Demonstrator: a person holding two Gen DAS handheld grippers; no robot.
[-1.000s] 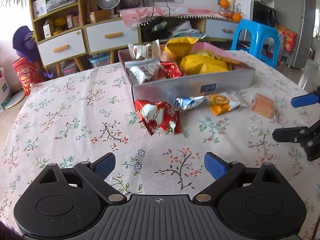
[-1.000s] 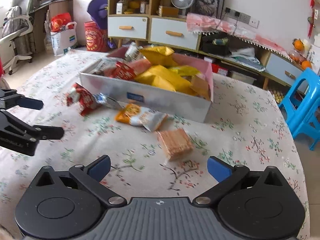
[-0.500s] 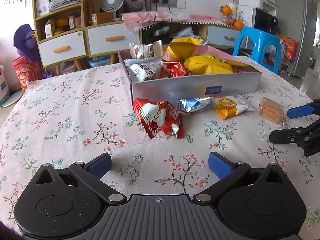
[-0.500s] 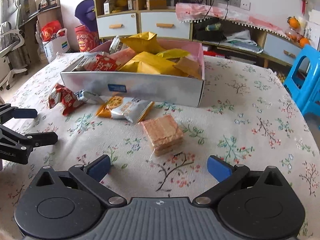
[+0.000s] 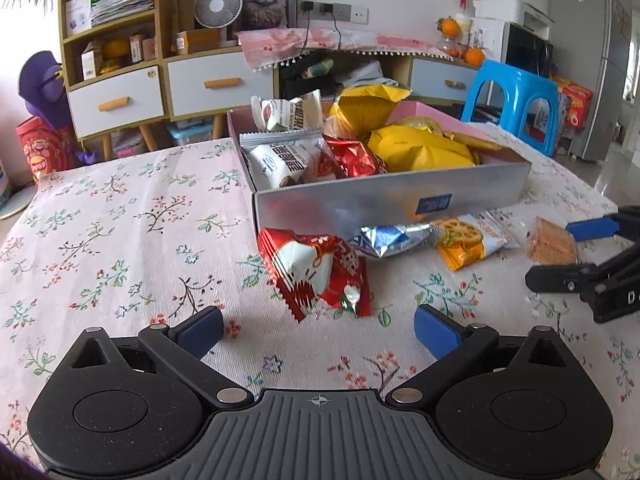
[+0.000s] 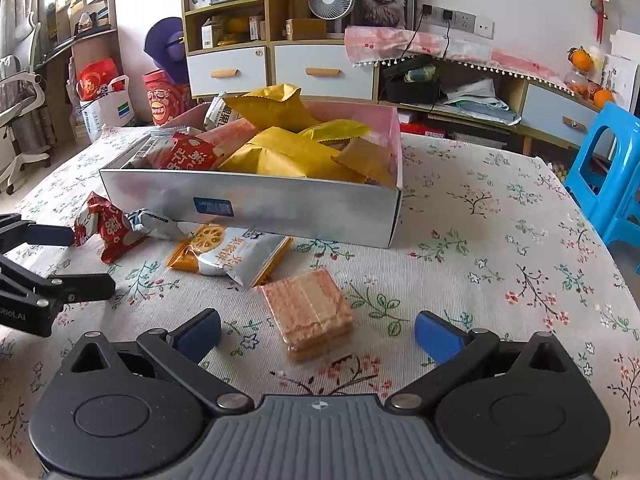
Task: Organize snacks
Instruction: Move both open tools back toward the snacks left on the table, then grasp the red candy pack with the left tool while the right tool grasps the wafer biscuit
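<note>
Wafer pack [image 6: 308, 314] between open right claw [image 6: 318, 334], left claw [image 5: 318, 330] open

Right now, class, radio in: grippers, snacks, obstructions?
Left gripper open, facing red packet. Right gripper open around wafer pack, not gripping. Box nearly full. Nothing in the way.

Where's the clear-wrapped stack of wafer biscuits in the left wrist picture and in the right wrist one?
Left wrist: the wafer stack lies far right on the tablecloth, beside the right gripper.
Right wrist: wafer stack at centre, between the open jaws.
Shared landmark: the silver box of snacks behind it.
</note>
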